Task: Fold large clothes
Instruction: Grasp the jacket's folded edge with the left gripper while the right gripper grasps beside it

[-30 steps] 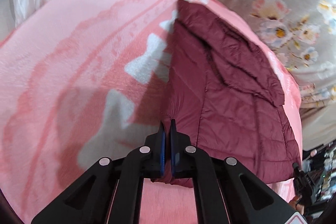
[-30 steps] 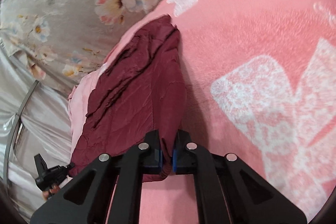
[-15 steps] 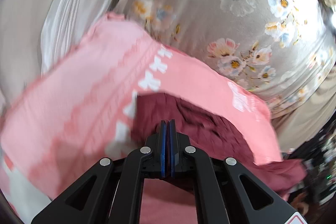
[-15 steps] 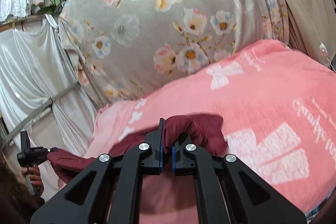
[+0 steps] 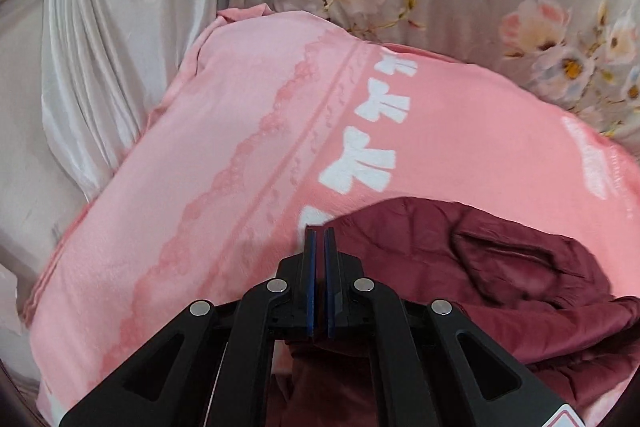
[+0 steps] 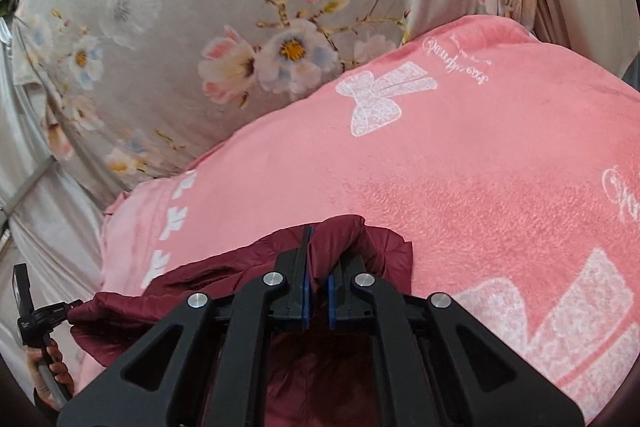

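A dark red quilted jacket (image 5: 460,251) lies bunched on the pink blanket (image 5: 248,155), partly doubled over itself. My left gripper (image 5: 319,233) is shut, with a thin edge of the jacket pinched low between its blue pads (image 5: 310,287). The right wrist view shows that left gripper (image 6: 40,315) at the far left, in a hand, holding a corner of the jacket (image 6: 224,275). My right gripper (image 6: 320,251) is shut on a puffed fold of the jacket that bulges up between its fingers. The jacket stretches between the two grippers.
The pink blanket (image 6: 460,179) with white bows covers the bed. A grey flowered curtain (image 6: 224,27) hangs right behind it. White satin drapes (image 5: 120,27) hang at the left in the left wrist view.
The jacket lay flat and long on the blanket a second ago. Both grippers have lifted their held edge and carried it across, so the jacket now lies bunched and doubled.
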A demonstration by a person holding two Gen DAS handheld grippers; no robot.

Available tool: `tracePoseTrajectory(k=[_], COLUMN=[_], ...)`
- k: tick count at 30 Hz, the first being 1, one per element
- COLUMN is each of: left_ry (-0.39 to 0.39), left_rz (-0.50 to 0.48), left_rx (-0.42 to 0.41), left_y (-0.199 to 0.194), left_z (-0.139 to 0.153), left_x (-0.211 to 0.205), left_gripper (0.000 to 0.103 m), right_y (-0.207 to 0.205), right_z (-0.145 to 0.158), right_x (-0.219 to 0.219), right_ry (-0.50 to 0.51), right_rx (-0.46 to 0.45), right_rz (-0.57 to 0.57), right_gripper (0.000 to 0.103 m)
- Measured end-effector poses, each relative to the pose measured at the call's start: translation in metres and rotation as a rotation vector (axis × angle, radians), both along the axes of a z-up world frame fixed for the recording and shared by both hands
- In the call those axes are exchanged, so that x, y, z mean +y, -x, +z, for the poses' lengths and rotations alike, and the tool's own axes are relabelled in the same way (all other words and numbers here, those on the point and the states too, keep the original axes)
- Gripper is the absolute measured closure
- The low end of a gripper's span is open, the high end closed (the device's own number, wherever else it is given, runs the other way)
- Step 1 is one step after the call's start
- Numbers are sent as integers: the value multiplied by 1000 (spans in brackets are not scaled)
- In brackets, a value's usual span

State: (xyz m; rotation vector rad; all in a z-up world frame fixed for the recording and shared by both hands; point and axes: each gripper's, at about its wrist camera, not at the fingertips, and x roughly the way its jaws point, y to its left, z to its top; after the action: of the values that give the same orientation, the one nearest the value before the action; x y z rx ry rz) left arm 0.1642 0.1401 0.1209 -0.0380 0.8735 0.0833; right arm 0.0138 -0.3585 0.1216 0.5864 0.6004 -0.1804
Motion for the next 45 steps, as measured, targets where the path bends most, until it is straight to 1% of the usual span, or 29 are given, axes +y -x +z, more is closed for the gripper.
tracePoseTrajectory(k=[1,3,4,6,7,8,9,10,11,12,13,16,19,21,23,25,27,28,29,30,32,33,36,38,41,45], left_ry=[-12,0,16,36,40,46,56,77,89,98,88,72,83,72,63,72,85,89,90,85,65,65,85,89,90,71], left_rz=[6,-7,-9,-11,-7,-4,-1,2,4,-3,-30,-116,-227,-280,-329,-360,-378,-387,-393,-395,-389,-385,-374,-365,-350,-321], left_rx=[11,29,32,24,10,-5,-21,-46,-62,-80,-85,-54,4,27,56,89,118,132,142,147,149,150,131,117,106,133], left_y=[-9,-20,-24,-27,-27,-26,-23,-18,-15,-10,-6,0,5,9,11,9,7,5,4,3,-1,-4,-15,-22,-37,-57], left_z=[-8,-17,-21,-23,-21,-17,-13,-6,-2,2,6,2,-13,-25,-38,-50,-60,-65,-68,-71,-75,-75,-67,-63,-64,-86], left_x=[-1,-2,-2,-1,0,1,2,6,5,4,-2,-31,-70,-95,-120,-138,-149,-154,-157,-160,-165,-166,-165,-166,-170,-175], left_gripper=[101,100,100,94,94,88,75,67,59,59,59,58,58,58,58,58,58,58,58,58,58,58,58,58,58,58], right_y=[-7,-16,-18,-15,-11,-7,-2,1,2,2,0,-13,-33,-49,-62,-74,-86,-93,-99,-105,-108,-108,-111,-119,-138,-156], right_z=[-5,-10,-10,-4,1,8,14,18,21,22,21,9,-8,-20,-29,-35,-42,-47,-51,-56,-55,-48,-30,-25,-35,-63], right_x=[-1,0,0,1,2,4,7,10,14,18,26,53,87,113,131,143,151,154,154,156,157,156,151,150,153,153], right_ry=[-4,-7,-14,-28,-22,-5,31,59,77,100,129,168,182,191,202,216,220,217,212,209,232,239,224,242,248,240], right_rx=[7,6,-6,-59,-80,-102,-122,-125,-129,-119,-94,-28,34,80,119,156,189,209,227,246,238,212,146,133,159,216], right_rz=[-2,-8,-13,-24,-35,-54,-72,-75,-73,-64,-47,39,159,246,303,339,367,381,396,410,404,396,364,346,348,346], right_gripper=[97,95,91,83,74,64,59,56,56,56,56,56,56,56,56,56,60,72,95,102,103,103,103,103,103,103])
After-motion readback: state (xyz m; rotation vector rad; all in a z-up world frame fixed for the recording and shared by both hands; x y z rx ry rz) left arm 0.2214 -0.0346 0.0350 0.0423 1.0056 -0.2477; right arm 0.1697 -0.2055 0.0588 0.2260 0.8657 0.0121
